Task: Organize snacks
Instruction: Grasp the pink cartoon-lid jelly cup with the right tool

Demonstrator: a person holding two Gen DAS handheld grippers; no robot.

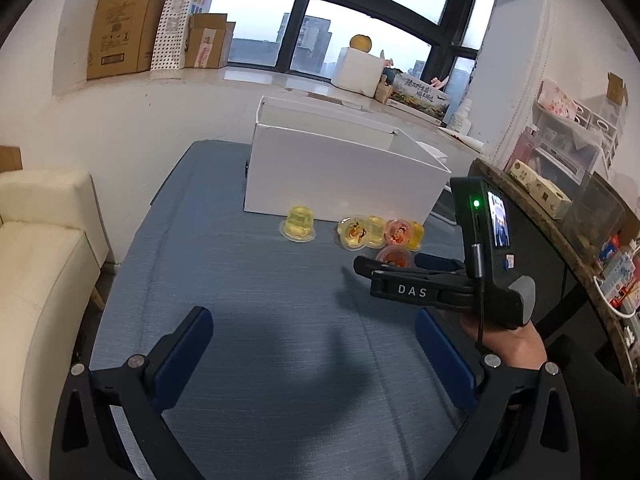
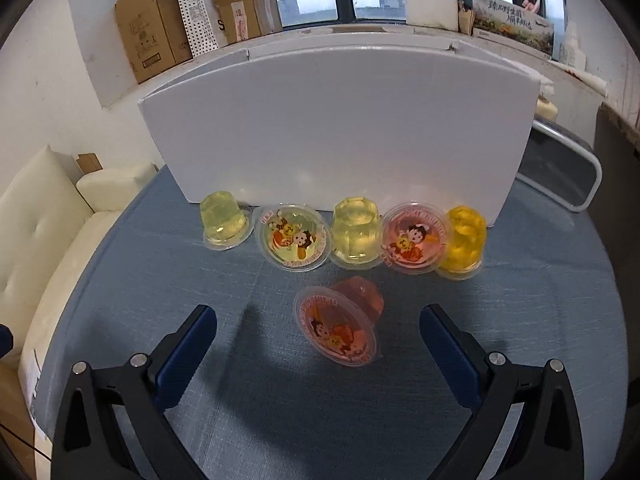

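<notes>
Several jelly cups lie on the blue tablecloth in front of a white box. In the right wrist view a pink cup lies tipped on its side, just ahead of and between the fingers of my right gripper, which is open. Behind it stand a pale yellow cup, a lidded yellow cup, a clear yellow cup, a pink lidded cup and an orange-yellow cup. My left gripper is open over bare cloth. Ahead of it are the right gripper body, the white box and a lone yellow cup.
A cream sofa borders the table on the left. A cluttered shelf stands at the right. Cardboard boxes sit on the window sill behind. A grey-rimmed tray lies to the right of the white box.
</notes>
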